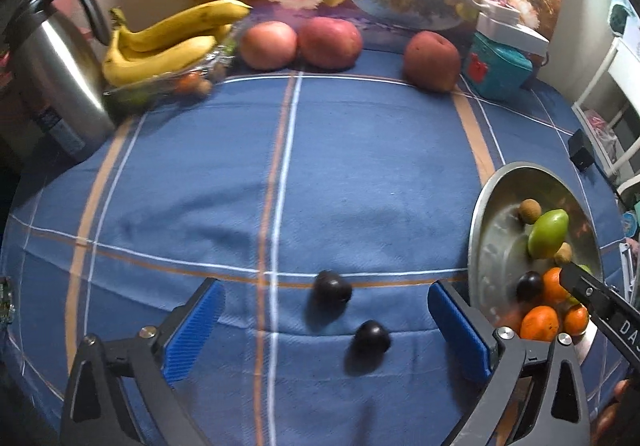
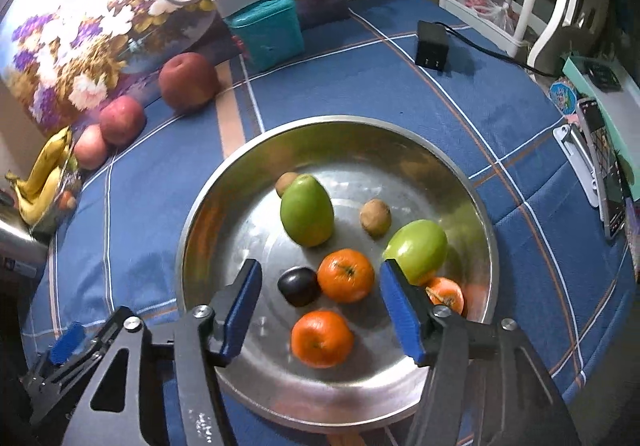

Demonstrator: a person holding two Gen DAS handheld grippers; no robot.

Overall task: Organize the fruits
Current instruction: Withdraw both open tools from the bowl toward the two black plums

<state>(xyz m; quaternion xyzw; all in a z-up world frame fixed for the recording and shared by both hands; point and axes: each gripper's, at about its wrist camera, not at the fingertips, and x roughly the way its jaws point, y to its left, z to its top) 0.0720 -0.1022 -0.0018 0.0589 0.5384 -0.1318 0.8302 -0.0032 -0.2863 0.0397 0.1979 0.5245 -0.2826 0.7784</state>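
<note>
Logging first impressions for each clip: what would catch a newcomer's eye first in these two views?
Probably the metal bowl on the blue checked cloth, with oranges, green fruits and one dark plum inside, under the open right gripper. Next, two dark plums lying loose on the cloth between the left gripper's wide-open fingers. Bananas and red apples line the far edge.

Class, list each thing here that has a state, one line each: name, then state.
Left gripper: open, empty, above two dark plums.
Right gripper: open, empty, over the bowl.
Round steel bowl: upright, holding fruit.
Two dark plums: loose on the blue cloth.
Steel kettle: upright.
</note>
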